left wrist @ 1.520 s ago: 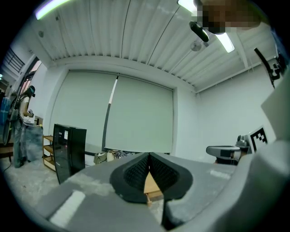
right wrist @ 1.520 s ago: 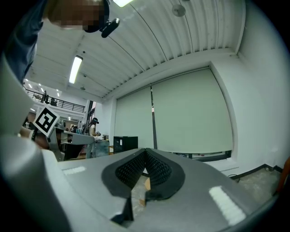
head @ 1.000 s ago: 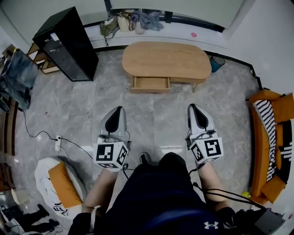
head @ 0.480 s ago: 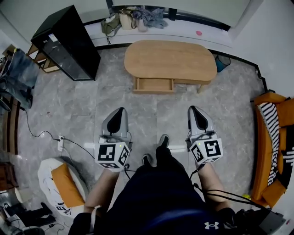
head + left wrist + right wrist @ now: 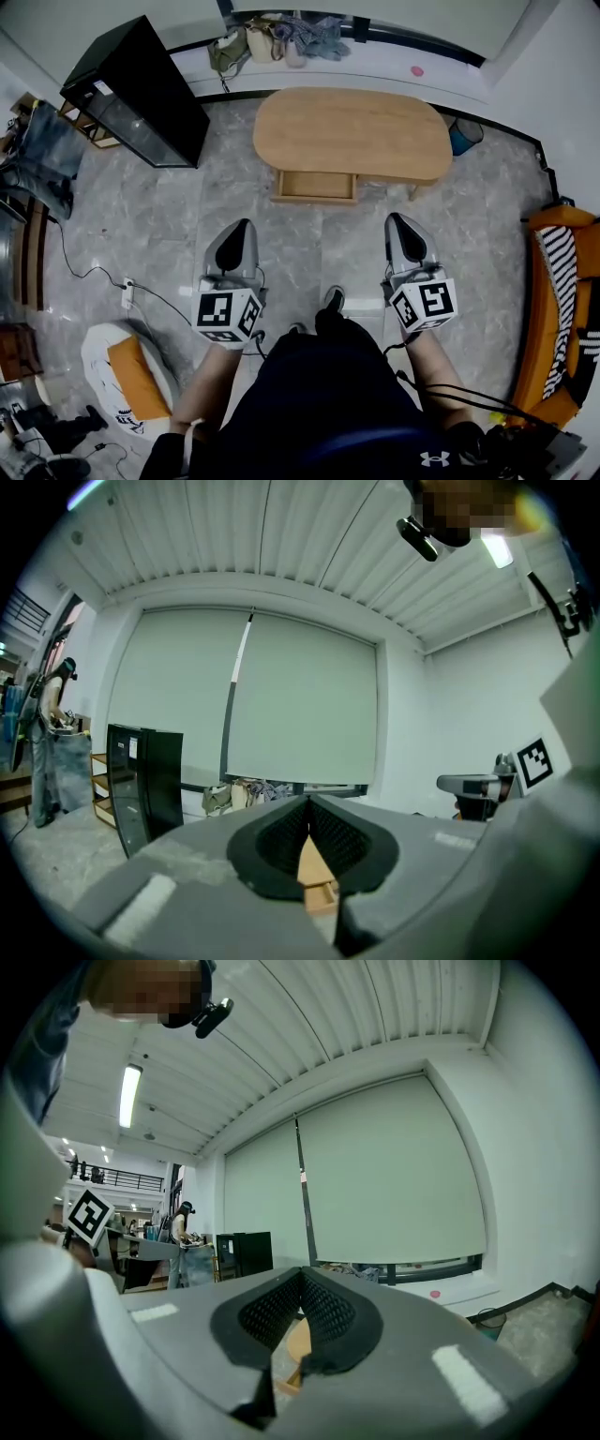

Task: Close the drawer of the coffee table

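An oval wooden coffee table [image 5: 352, 131] stands on the grey tiled floor ahead of me. Its drawer [image 5: 316, 186] is pulled out from the near side, left of centre. My left gripper [image 5: 243, 225] and right gripper [image 5: 394, 218] are held side by side, both short of the table and touching nothing. Both point toward it with the jaws shut and nothing between them. In the left gripper view, the left gripper [image 5: 307, 802] shows a sliver of the drawer [image 5: 322, 892] below its closed pads. Under the closed right gripper [image 5: 300, 1275], the right gripper view shows a strip of the table [image 5: 296, 1342].
A black cabinet [image 5: 141, 89] stands left of the table and a blue bin [image 5: 466, 136] at its right end. An orange sofa [image 5: 562, 309] lines the right wall. A white bag [image 5: 122, 375] and a power strip with its cable [image 5: 127, 292] lie at the lower left. Bags and clothes [image 5: 272, 42] sit on the window ledge.
The table and its drawer have drawn closer as the person steps forward, one foot now ahead. Both grippers stayed shut, level and side by side.
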The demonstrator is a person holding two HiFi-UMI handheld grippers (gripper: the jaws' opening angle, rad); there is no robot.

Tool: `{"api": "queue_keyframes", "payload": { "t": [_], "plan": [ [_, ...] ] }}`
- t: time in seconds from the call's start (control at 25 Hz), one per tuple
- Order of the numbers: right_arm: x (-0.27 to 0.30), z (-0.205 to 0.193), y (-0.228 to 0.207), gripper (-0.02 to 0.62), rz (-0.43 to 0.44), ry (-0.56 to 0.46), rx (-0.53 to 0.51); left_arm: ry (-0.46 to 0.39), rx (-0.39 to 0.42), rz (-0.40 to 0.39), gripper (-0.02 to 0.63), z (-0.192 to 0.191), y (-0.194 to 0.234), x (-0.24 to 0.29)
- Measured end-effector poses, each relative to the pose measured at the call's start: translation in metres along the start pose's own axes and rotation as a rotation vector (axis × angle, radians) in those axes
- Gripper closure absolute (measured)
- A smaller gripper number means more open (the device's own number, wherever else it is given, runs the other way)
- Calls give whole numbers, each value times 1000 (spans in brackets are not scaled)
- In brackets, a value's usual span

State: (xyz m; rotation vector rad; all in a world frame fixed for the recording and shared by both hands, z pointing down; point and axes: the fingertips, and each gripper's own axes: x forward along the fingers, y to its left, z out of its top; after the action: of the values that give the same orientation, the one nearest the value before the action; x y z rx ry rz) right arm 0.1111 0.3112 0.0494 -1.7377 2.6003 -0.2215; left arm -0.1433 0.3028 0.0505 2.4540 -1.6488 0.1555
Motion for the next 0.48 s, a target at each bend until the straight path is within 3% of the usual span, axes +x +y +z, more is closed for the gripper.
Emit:
{"api": "queue_keyframes", "payload": {
  "t": [0.48],
  "plan": [
    [39,-2,-48,592,41,17,25,29,11,48,603,0,-10,44]
  ]
}}
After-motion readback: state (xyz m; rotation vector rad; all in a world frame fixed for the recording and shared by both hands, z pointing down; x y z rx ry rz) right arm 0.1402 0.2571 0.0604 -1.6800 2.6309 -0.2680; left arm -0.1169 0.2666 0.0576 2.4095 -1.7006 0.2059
